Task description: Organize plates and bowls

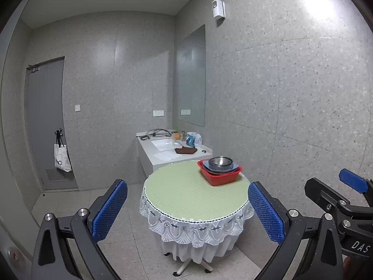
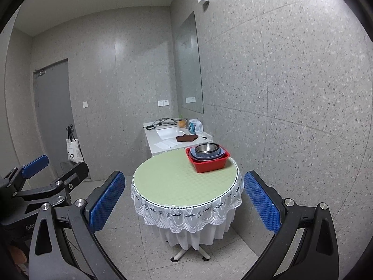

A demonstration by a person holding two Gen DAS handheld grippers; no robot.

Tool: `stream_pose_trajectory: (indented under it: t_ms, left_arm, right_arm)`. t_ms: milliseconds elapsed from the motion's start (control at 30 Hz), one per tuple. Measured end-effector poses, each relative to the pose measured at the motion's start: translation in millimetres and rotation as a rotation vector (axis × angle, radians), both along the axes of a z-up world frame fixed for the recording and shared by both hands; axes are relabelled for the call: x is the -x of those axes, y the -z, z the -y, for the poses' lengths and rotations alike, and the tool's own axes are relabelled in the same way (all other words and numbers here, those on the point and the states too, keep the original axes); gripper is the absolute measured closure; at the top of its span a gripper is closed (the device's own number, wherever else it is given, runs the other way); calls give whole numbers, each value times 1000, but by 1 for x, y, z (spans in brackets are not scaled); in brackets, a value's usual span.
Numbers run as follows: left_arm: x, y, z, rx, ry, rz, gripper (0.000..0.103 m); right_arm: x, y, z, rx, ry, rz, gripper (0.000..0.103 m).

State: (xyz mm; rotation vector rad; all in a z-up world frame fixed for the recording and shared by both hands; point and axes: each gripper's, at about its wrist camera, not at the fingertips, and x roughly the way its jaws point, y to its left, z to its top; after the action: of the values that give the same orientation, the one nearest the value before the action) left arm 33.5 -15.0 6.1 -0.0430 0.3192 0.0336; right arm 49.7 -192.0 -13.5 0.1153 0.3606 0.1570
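Observation:
A red plastic tub (image 1: 220, 177) (image 2: 207, 163) stands at the far right of a round table (image 1: 186, 193) (image 2: 172, 182) with a green top. In the tub a blue plate or dish (image 1: 220, 166) (image 2: 207, 155) holds a steel bowl (image 1: 220, 162) (image 2: 207, 148). My left gripper (image 1: 187, 210) is open and empty, well short of the table. My right gripper (image 2: 184, 201) is open and empty too, beside the left one. Each gripper shows at the edge of the other's view.
A white lace cloth hangs round the table. Behind it a white sink counter (image 1: 172, 150) (image 2: 174, 137) carries a brown cloth, a cable and a bag. A grey door (image 1: 46, 126) with a hanging tote bag is at the left. The right wall is close to the table.

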Motion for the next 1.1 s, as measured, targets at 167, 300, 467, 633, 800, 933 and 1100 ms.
stream_pose_trajectory:
  t_ms: [167, 300, 467, 633, 800, 933, 1100]
  left_arm:
    - [0, -2, -2, 3, 5, 1, 1]
    - [2, -1, -4, 5, 8, 6, 1]
    - [5, -1, -4, 5, 16, 9, 1]
    - [9, -2, 1, -1, 23, 16, 1]
    - [14, 0, 1, -4, 23, 21, 1]
    - [16, 0, 0, -5, 23, 22, 1]
    - [16, 0, -2, -7, 23, 20, 1]
  right_arm:
    - [2, -1, -1, 6, 10, 6, 0]
    - [6, -2, -1, 13, 19, 14, 0]
    - [9, -3, 1, 23, 33, 23, 0]
    - [15, -4, 5, 20, 43, 28, 0]
    - [20, -5, 7, 18, 47, 33, 0]
    - [21, -6, 8, 17, 45, 34, 0]
    - [23, -6, 7, 17, 44, 33, 0]
